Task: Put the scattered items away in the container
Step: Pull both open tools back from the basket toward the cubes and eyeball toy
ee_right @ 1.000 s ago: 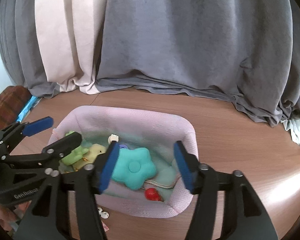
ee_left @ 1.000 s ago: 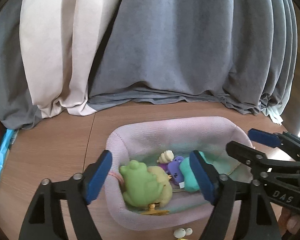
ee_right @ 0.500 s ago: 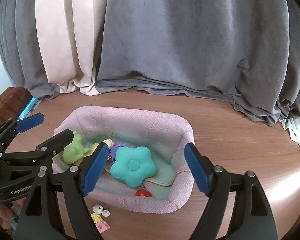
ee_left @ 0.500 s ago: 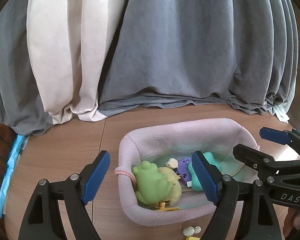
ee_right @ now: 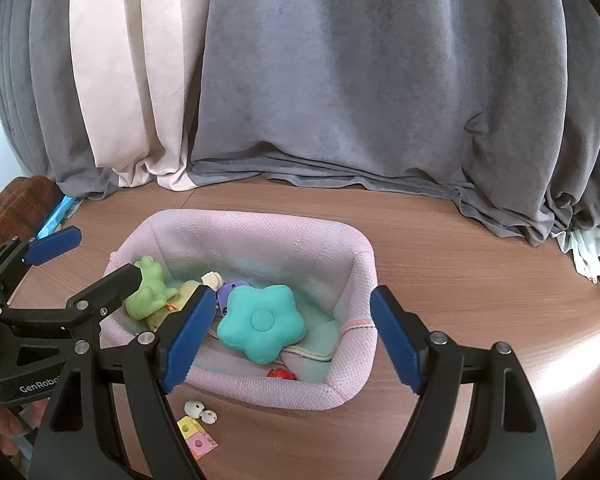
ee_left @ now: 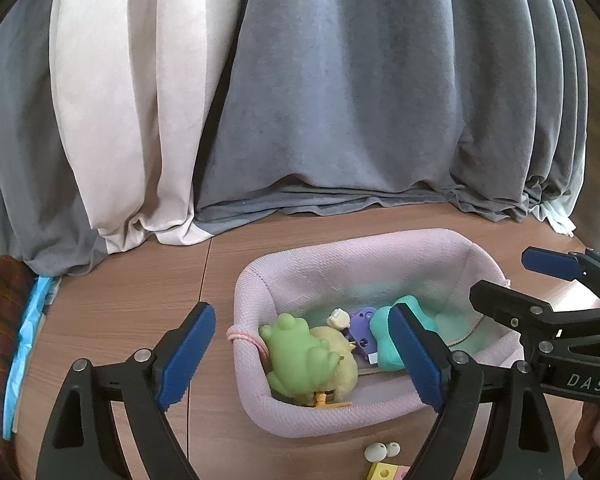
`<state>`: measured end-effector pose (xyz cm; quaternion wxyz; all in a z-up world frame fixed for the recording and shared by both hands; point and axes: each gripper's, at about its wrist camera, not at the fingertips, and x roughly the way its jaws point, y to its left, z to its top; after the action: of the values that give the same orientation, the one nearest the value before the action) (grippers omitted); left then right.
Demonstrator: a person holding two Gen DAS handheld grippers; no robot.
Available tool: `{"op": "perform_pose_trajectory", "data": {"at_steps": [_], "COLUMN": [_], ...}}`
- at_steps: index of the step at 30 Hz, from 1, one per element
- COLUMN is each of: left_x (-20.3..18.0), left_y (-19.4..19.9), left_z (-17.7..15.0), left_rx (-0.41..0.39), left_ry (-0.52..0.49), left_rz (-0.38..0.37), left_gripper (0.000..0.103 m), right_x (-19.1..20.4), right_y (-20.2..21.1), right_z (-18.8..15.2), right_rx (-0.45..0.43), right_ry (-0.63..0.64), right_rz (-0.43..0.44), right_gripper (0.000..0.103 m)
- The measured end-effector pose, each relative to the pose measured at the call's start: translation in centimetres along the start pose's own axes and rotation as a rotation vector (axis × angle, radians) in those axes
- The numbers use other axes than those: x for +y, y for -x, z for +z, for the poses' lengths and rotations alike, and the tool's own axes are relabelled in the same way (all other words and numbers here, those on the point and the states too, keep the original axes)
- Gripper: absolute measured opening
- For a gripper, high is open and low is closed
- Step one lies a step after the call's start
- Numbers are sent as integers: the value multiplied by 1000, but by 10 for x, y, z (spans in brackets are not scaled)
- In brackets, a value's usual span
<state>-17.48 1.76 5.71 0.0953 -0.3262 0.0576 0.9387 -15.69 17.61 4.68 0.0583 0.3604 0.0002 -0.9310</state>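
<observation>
Since the earlier frame, both wrist views are seen to have drawn back from the pink basket (ee_right: 260,232), and more of the desk (ee_right: 480,280) is shown in front of it. At nine o'clock of the basket, the left tongs (ee_left: 300,356) are held above its near rim; the jaws are opening and nothing is clamped between them. Inside the basket, a green frog toy (ee_left: 296,354) is seen at nine o'clock, leaning on a yellow toy (ee_left: 340,364). A purple piece (ee_left: 362,326) lies beside a teal flower cushion (ee_right: 262,322) near the centre. A red ball (ee_right: 280,374) sits at six o'clock. The right tongs (ee_right: 292,338) are held apart over the basket, gripping nothing. Outside the basket, at seven o'clock on the desk, white beads (ee_right: 198,408) and a yellow-and-pink block (ee_right: 196,436) are left lying.
</observation>
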Motion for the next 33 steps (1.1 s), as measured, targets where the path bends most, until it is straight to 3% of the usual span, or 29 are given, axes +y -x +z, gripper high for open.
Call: {"op": "perform_pose_trajectory", "data": {"at_steps": [33], "left_x": [-9], "left_y": [26], "left_z": [-31], "left_rx": [-3], "left_ry": [-38], "left_rz": [1], "left_gripper": [86], "right_x": [4], "right_y": [23], "right_z": [-25], "right_rx": [-3], "right_ry": [1], "right_rz": [-10], "right_gripper": [78]}}
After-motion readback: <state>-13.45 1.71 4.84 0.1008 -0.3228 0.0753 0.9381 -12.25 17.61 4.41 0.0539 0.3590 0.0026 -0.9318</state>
